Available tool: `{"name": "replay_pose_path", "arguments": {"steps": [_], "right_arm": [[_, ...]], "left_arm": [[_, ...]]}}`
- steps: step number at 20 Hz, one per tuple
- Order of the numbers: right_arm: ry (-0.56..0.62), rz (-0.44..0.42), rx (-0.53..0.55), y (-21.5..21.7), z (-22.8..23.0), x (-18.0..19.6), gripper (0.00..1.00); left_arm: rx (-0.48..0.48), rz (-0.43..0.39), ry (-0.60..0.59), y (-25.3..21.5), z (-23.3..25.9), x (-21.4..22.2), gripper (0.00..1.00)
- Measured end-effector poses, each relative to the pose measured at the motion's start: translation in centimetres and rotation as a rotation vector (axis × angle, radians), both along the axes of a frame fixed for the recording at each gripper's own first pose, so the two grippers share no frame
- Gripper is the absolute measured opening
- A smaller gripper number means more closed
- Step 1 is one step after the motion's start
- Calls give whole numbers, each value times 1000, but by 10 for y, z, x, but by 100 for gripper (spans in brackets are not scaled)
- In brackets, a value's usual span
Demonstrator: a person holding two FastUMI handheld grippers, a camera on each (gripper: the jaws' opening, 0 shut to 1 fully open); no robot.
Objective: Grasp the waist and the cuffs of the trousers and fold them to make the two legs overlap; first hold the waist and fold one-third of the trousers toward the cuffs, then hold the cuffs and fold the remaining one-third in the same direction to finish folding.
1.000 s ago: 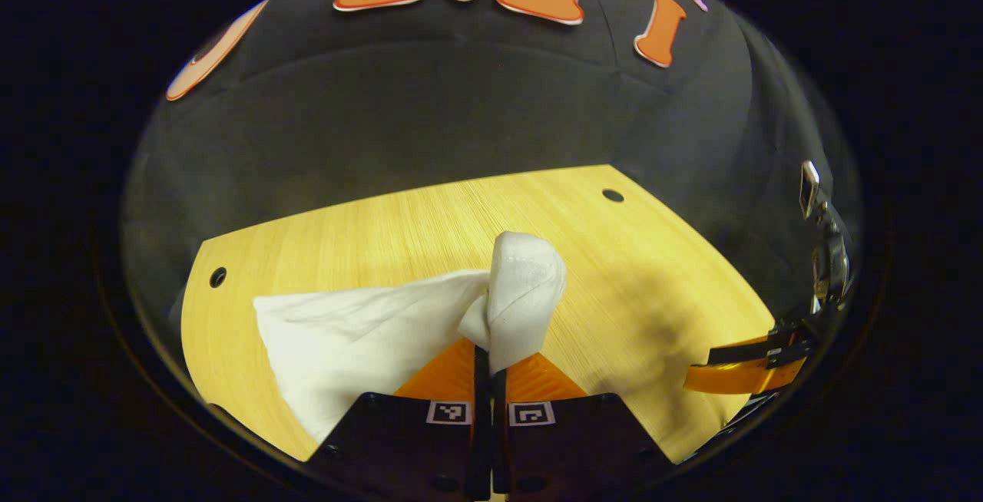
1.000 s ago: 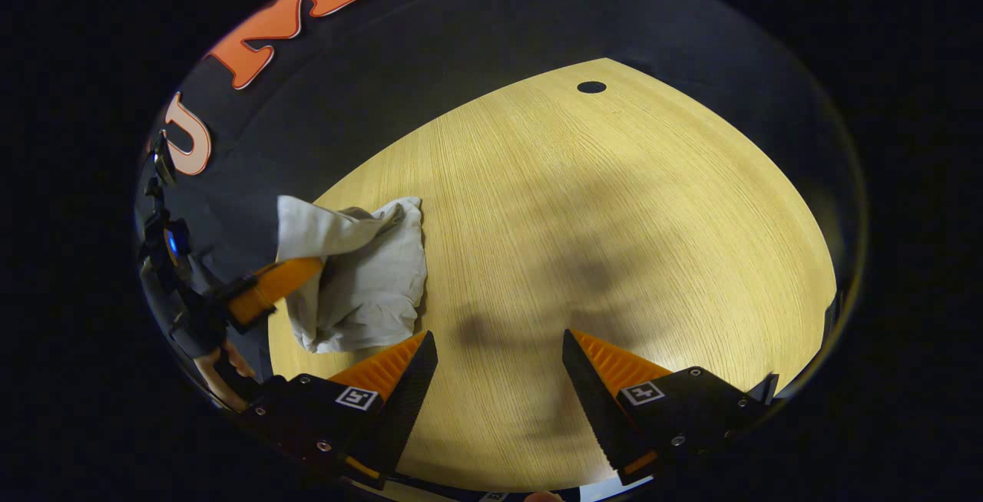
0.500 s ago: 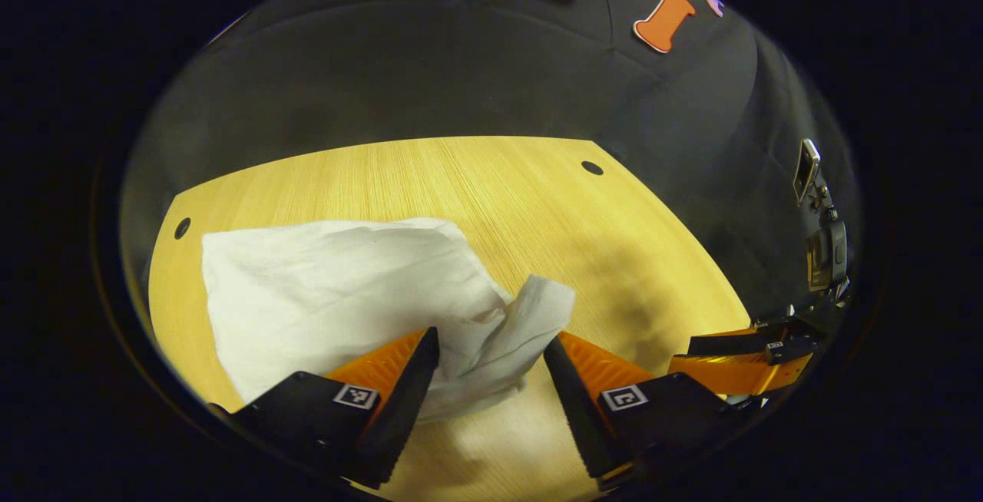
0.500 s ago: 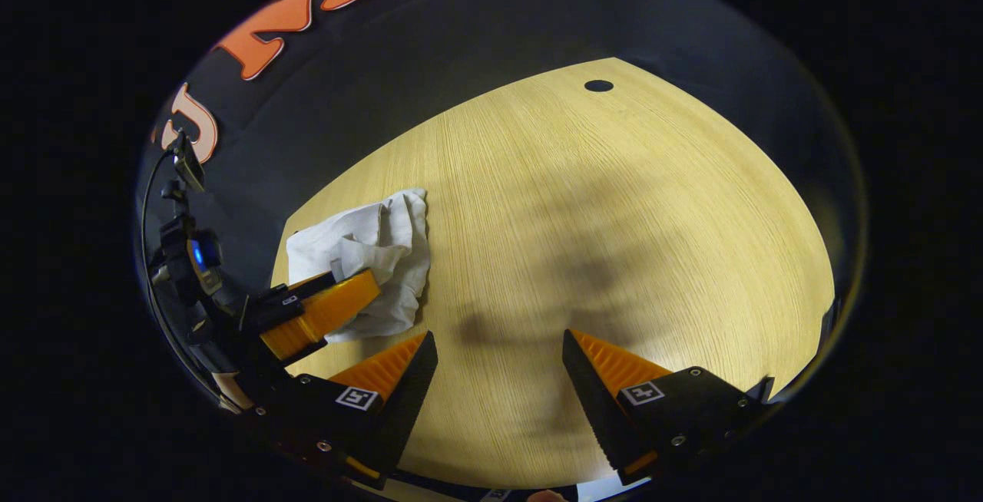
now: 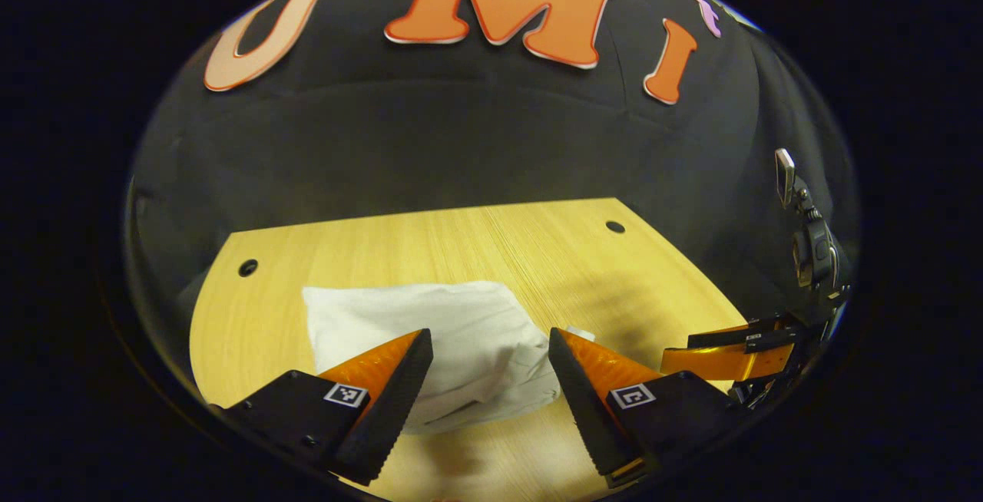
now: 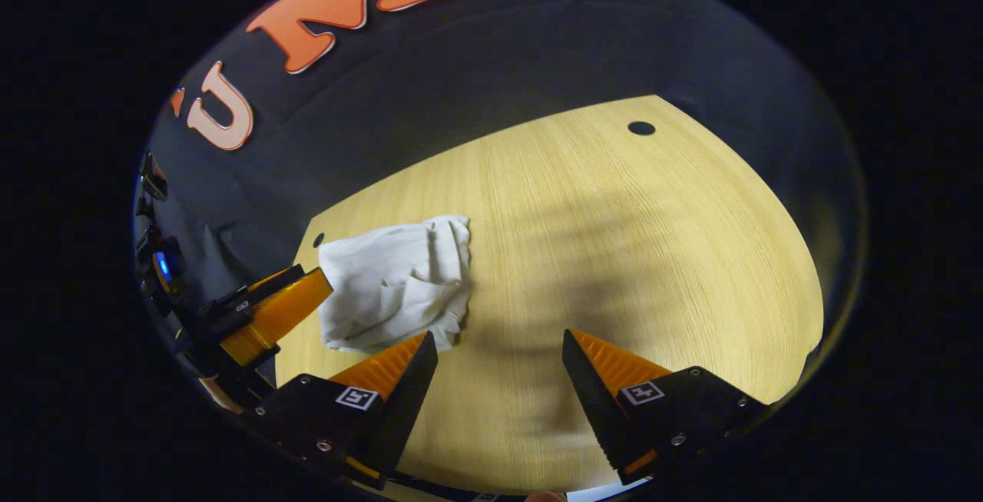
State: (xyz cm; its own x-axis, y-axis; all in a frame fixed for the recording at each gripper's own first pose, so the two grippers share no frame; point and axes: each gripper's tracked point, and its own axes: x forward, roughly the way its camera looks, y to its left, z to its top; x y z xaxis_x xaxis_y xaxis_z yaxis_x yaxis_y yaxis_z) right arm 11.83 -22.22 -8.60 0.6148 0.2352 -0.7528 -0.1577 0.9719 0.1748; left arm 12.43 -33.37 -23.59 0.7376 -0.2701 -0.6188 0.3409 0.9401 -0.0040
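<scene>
On the wooden table [image 5: 491,245], the trousers [image 5: 430,341] are now seen lying as a compact white bundle near the far left corner hole, released by both tools. One second ago a bunched end of the cloth was pinched and lifted between the closed fingers of the left gripper [image 5: 490,375]; half a second ago those fingers had been opened with the cloth still slumped between them. Now the left gripper is held spread wide and drawn back, nothing between its fingers, the bundle lying just beyond their tips. The right gripper [image 6: 499,375] is likewise held wide and empty over bare table (as in both earlier views), with the trousers [image 6: 395,283] off to its left. The last third is judged to have been laid over, so the fold appears finished. The near edge is seen rumpled rather than flat; whether the layers lie squarely cannot be told.
</scene>
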Motion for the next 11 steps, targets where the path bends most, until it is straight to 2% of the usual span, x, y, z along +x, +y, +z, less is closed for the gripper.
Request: {"name": "replay_pose_path", "arguments": {"steps": [5, 11], "right_arm": [[-131, 71, 3, 33, 42, 21, 98], [-365, 153, -51, 62, 95, 41, 98]], "left_arm": [[-28, 135, -190, 33, 34, 10, 99], [4, 255, -393, 23, 25, 20, 99]]}}
